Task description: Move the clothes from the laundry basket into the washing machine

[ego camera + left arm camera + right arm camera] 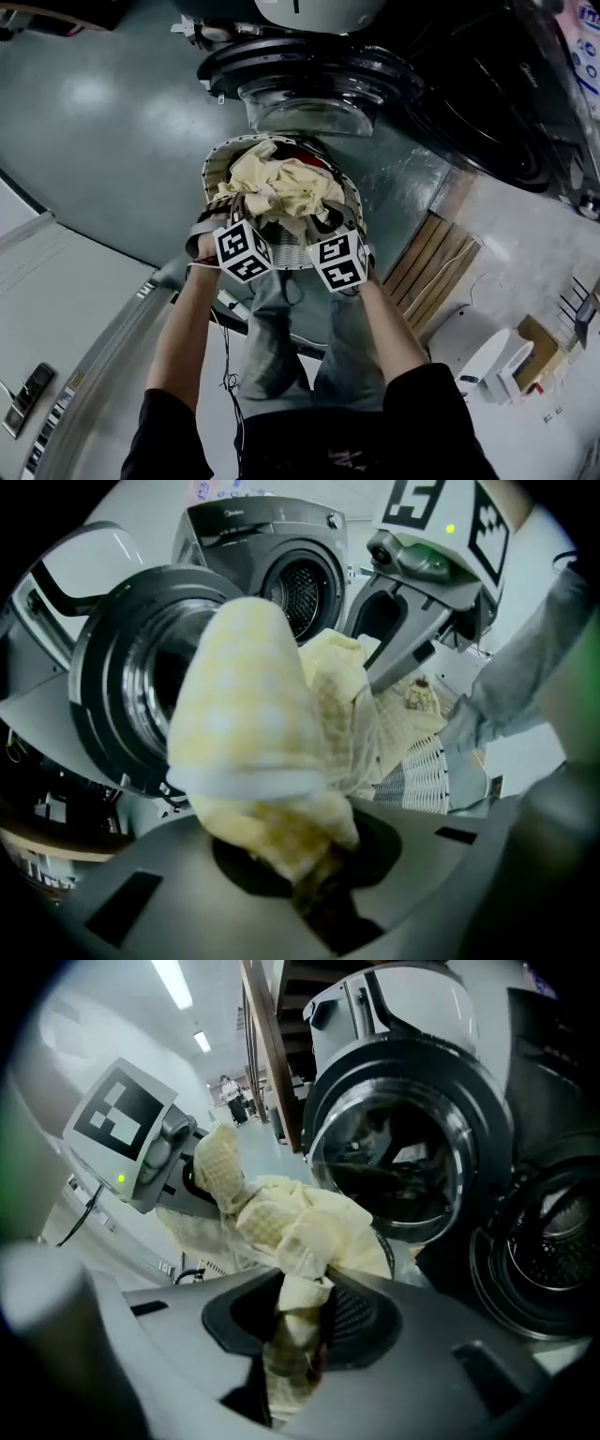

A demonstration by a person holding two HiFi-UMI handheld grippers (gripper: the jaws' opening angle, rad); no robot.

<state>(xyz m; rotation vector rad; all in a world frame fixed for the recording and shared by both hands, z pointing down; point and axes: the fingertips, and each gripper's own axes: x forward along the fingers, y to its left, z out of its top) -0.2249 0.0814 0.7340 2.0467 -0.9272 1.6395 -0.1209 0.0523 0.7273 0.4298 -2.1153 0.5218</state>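
Yellow cloth (pixel 281 187) heaped over laundry basket (pixel 217 157), pinched by left tool (pixel 319 892), right tool (pixel 298 1354).

You stand on a smooth grey-green floor (pixel 94 122). The washing machine (pixel 319 11) stands on it ahead. To your right, a slatted wooden board (pixel 433 262), a white container (pixel 483 361) and a cardboard box (pixel 536 349) lie on it.
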